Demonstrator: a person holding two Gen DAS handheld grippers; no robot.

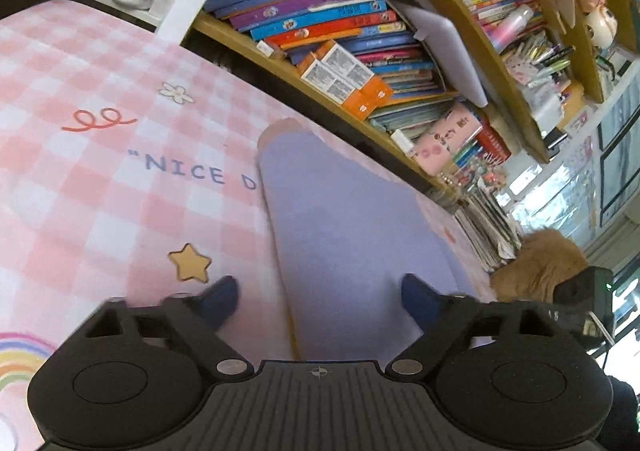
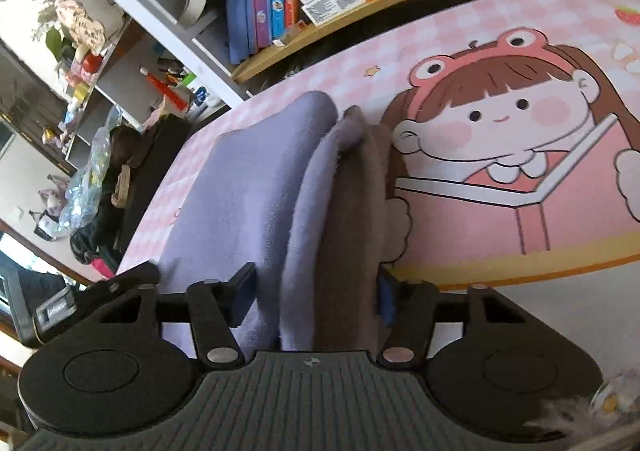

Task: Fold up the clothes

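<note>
Pink mat | left tool spread | right tool pinching garment

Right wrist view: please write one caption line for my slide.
Right gripper straddles bunched folds of the lilac garment on the pink cartoon mat.

Child's room at home, crammed bookshelf, cartoon pink checked table mat
</note>
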